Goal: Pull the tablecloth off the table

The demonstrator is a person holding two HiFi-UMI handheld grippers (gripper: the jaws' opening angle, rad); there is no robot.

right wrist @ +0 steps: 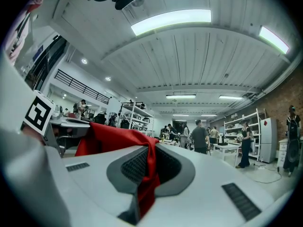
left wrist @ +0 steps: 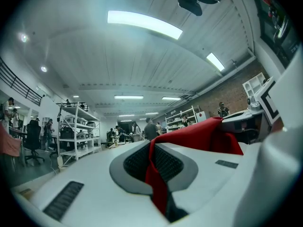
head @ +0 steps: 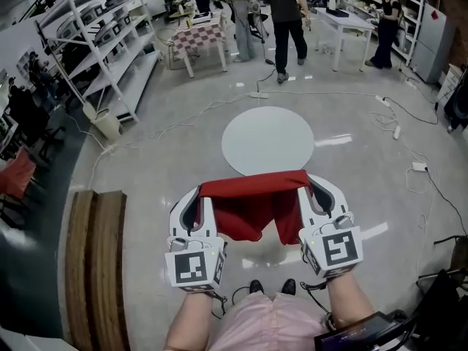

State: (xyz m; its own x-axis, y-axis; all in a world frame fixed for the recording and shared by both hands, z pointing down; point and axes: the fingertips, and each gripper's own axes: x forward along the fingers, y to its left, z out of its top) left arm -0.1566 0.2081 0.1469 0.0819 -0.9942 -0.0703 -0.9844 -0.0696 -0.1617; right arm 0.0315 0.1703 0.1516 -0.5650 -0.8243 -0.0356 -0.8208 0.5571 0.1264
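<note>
Red tablecloth held near the round table.
Left gripper and right gripper were each clamped on its top edge.

A white shelving rack stood at the left of the grey floor, a pale bucket at its foot; wooden planks lay nearer, by the left edge; at the back, a small table with a checked cloth stood near a person in a dark top; a white bench stood further right, another person beside it; cables and a power strip lay on the floor; long ceiling lights glowed overhead.
</note>
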